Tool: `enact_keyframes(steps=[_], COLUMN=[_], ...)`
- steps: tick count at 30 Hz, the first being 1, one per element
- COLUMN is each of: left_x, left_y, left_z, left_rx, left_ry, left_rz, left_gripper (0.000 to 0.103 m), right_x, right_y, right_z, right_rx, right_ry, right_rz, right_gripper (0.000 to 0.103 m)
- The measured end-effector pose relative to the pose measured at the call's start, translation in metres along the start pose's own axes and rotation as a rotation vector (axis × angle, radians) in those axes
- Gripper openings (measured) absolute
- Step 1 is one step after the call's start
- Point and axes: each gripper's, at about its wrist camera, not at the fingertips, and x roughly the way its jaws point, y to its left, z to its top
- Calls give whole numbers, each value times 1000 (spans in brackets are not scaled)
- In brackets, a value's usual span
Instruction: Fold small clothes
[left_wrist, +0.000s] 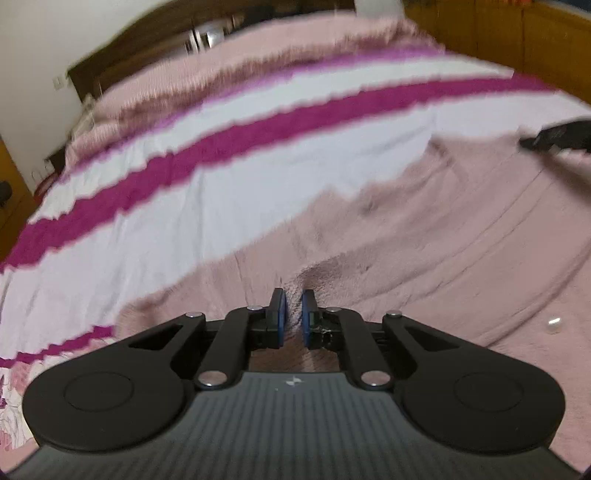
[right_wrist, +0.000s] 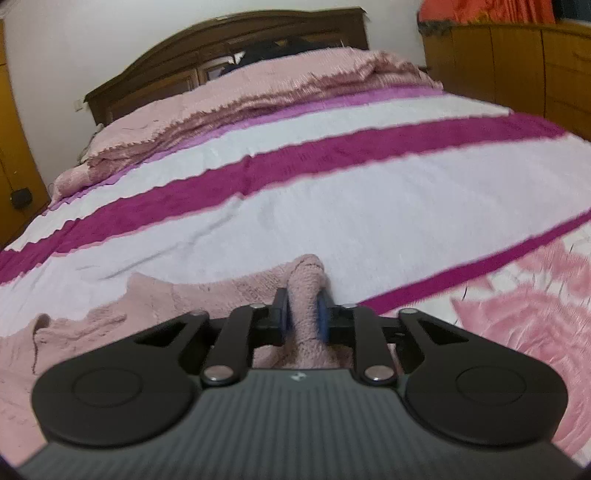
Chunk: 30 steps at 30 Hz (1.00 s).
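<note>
Right wrist view: right gripper (right_wrist: 303, 319) clamps a bunched fold of the pink garment (right_wrist: 147, 317), rest of it trailing to its left over the striped bedspread (right_wrist: 332, 206); wooden headboard (right_wrist: 229, 44) far ahead. Left wrist view: left gripper (left_wrist: 293, 318) nearly closed, pads pinching a ridge of the same pink knit (left_wrist: 443, 240); the other gripper's black tip at far right; small white bead-like object (left_wrist: 553, 325) to its right.

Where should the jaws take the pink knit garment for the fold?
Grip the pink knit garment at its edges, coming in low from the near side. It lies flat on the striped bedspread, so only a bunched edge gives purchase. The right gripper already pinches a raised roll of knit. The left gripper looks closed on a thin fold; the blur leaves that uncertain.
</note>
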Motion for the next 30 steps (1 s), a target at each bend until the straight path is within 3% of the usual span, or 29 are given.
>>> enact_keyframes(steps=[3,5,10,13,19,23,30], left_x=[10,5,-13,-25,-22,-14,-5], left_y=[1,3,18,28,32,35,40], left_z=[1,2,-1,0,0,-4,-7], left_rx=[-41,-61,-92,-122,-137,-164,-189], left_ry=[10,7,-21,-45,-22,-5,10], left_rz=[0,-5,-40,-31,46,51,39], left_gripper=[12,21,41,43,43,43,43], right_x=[-2,-9,-28,-28,-11,8,35], right_y=[-1,-2,2,14,71,118,165], right_z=[2,6,14,22,24,17,14], right_rx=[12,-3,-67,-112,-195,-305,-364], right_ry=[8,8,-26,-12,126,177,256], right_rz=[-1,-4,22,71,321,358,441], right_gripper=[39,44,45,46,45,45,45])
